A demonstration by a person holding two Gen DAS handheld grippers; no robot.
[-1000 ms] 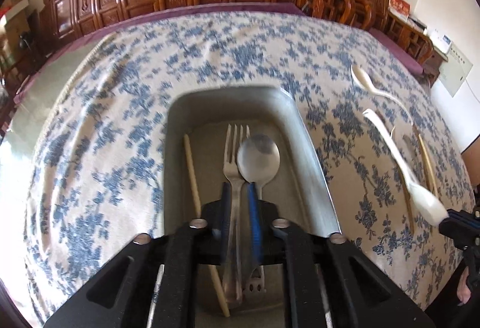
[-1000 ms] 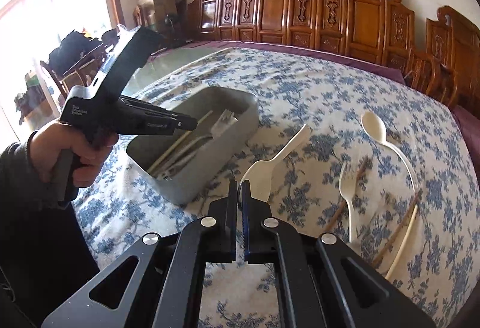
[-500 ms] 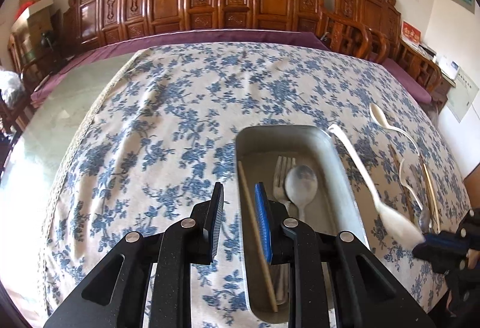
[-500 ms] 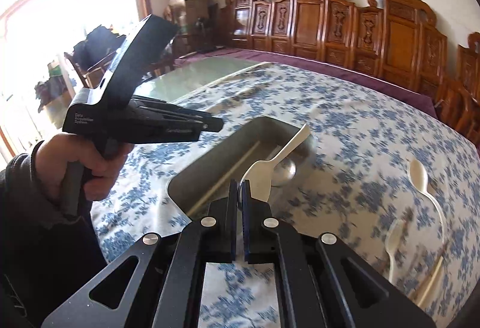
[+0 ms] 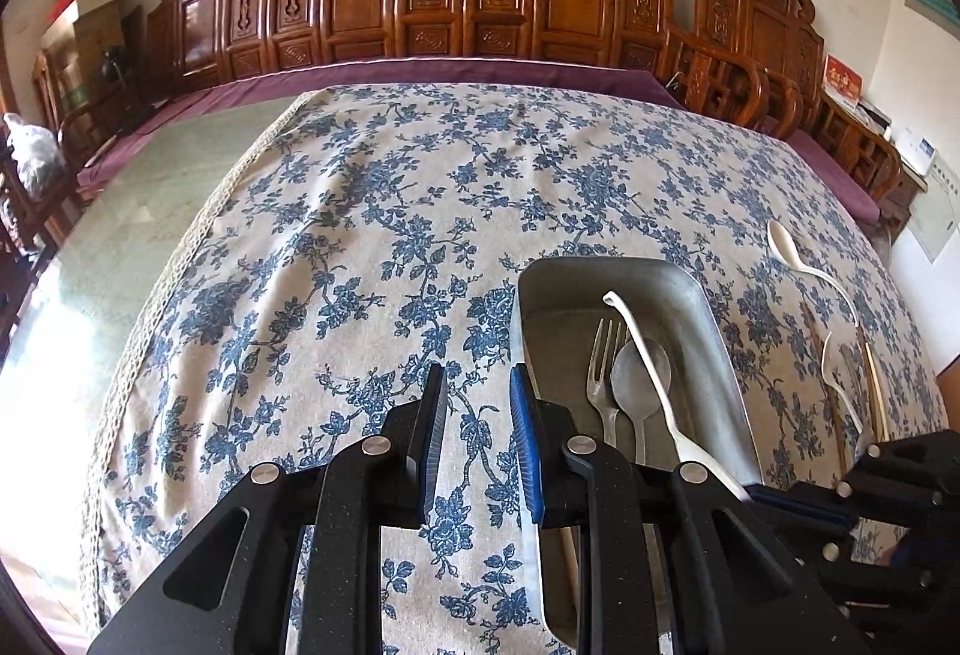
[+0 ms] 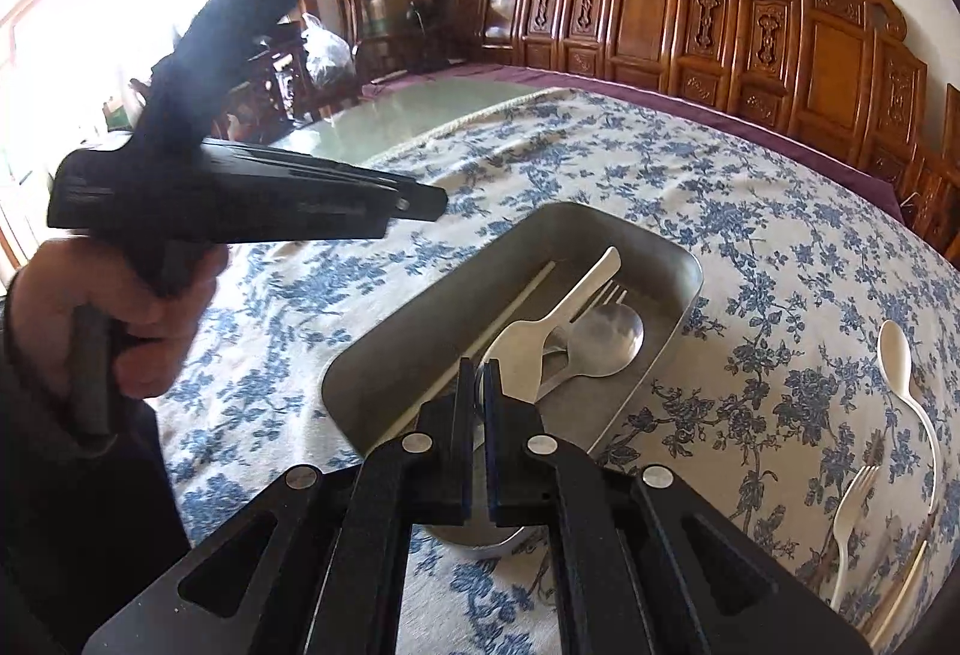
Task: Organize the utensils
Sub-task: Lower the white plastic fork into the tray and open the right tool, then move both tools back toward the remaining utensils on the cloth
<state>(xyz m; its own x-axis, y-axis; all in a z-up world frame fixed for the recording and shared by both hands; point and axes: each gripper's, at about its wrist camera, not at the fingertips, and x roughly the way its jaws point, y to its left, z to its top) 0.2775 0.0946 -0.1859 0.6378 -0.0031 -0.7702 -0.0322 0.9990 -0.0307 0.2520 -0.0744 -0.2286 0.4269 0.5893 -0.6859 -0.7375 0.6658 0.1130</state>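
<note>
In the left wrist view, the near end of the metal tray (image 5: 714,319) is covered by the left hand-held gripper (image 5: 477,433), which also hides the handles of the steel fork (image 5: 603,373) and steel spoon (image 5: 639,373) and most of the chopstick (image 5: 567,565). In the right wrist view, the left hand (image 6: 120,319) is blurred. The white fork (image 6: 852,511) and the sticks beside it run into the dark lower right rim. The white spoon's (image 6: 534,349) bowl disappears between the right hand-held gripper's (image 6: 477,379) fingers.

daylight from window (image 6: 120,13) (blown out) | fisheye-warped edges | left gripper (image 6: 420,202) blurred
</note>
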